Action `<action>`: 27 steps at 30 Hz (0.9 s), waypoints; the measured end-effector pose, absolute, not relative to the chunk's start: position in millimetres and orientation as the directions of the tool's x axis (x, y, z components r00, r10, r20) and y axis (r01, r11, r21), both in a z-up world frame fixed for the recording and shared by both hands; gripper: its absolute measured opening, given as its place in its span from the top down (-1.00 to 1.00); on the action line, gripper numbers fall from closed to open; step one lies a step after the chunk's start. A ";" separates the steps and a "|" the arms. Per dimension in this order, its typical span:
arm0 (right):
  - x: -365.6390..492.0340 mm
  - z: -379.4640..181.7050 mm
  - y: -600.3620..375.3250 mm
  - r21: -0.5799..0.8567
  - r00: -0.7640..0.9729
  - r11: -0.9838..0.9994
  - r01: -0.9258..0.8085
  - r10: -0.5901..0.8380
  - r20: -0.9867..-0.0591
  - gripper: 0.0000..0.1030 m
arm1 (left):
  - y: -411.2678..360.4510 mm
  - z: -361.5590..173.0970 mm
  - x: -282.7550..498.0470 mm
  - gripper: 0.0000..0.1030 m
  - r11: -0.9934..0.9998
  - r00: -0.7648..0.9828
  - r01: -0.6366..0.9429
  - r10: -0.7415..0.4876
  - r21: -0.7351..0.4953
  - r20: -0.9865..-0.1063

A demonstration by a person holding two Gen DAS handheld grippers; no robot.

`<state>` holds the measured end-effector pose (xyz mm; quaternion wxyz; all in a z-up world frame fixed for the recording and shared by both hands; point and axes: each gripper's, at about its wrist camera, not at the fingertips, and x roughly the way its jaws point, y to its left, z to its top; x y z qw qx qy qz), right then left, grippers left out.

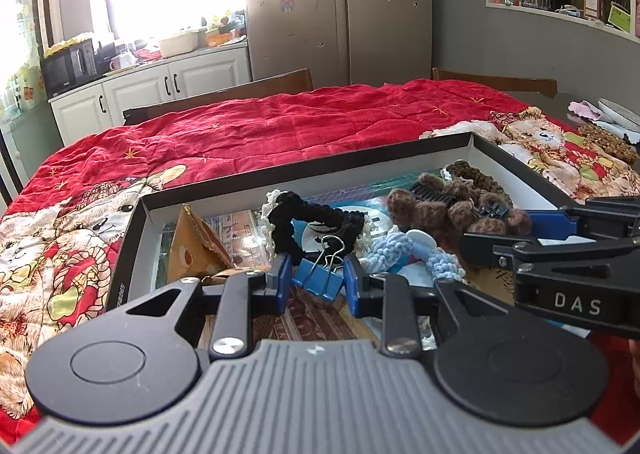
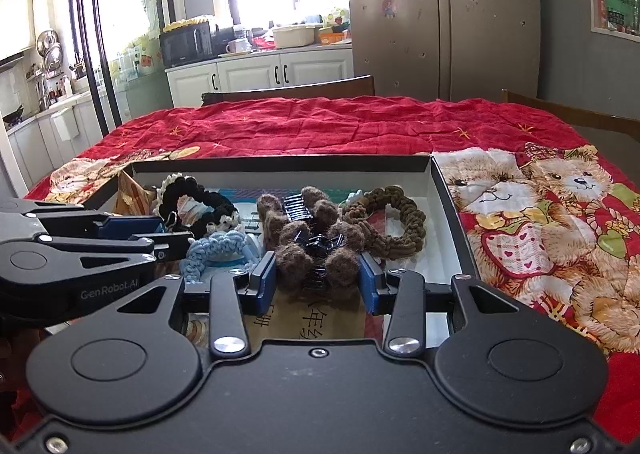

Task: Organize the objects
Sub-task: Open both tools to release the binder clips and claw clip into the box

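Observation:
A shallow box (image 1: 304,173) with a black rim and white walls lies on the red quilt. My left gripper (image 1: 318,274) is shut on a blue binder clip (image 1: 320,286), which sits tilted between the blue pads over the box's near part. In the right wrist view my right gripper (image 2: 318,274) is shut on a brown fuzzy hair claw (image 2: 312,250) inside the box (image 2: 280,161). The two grippers stand side by side: the right gripper (image 1: 504,232) reaches in from the right, and the left gripper (image 2: 174,234) from the left.
Inside the box lie a black scrunchie (image 1: 316,217), a light blue scrunchie (image 1: 400,250), an olive-brown scrunchie (image 2: 392,221) and an orange packet (image 1: 192,242). Another brown scrunchie (image 1: 608,141) and plates (image 1: 616,113) sit at the table's right edge. Wooden chairs (image 1: 260,85) stand beyond the quilt.

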<state>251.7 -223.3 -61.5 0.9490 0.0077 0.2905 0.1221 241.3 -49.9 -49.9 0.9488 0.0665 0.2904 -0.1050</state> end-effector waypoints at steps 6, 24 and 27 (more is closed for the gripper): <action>253.1 -64.3 -222.2 0.075 0.798 0.970 -0.230 0.232 -0.556 0.20 | -51.6 -50.7 241.3 0.37 0.968 0.808 0.237 -0.151 0.080 -0.569; 253.1 -65.9 -221.2 0.076 0.799 0.970 -0.229 0.232 -0.555 0.12 | -52.6 -50.1 240.4 0.08 0.966 0.809 0.238 -0.141 0.099 -0.570; 252.8 -66.3 -221.4 0.076 0.800 0.970 -0.230 0.232 -0.553 0.12 | -52.8 -49.6 240.0 -0.01 0.966 0.811 0.237 -0.141 0.099 -0.567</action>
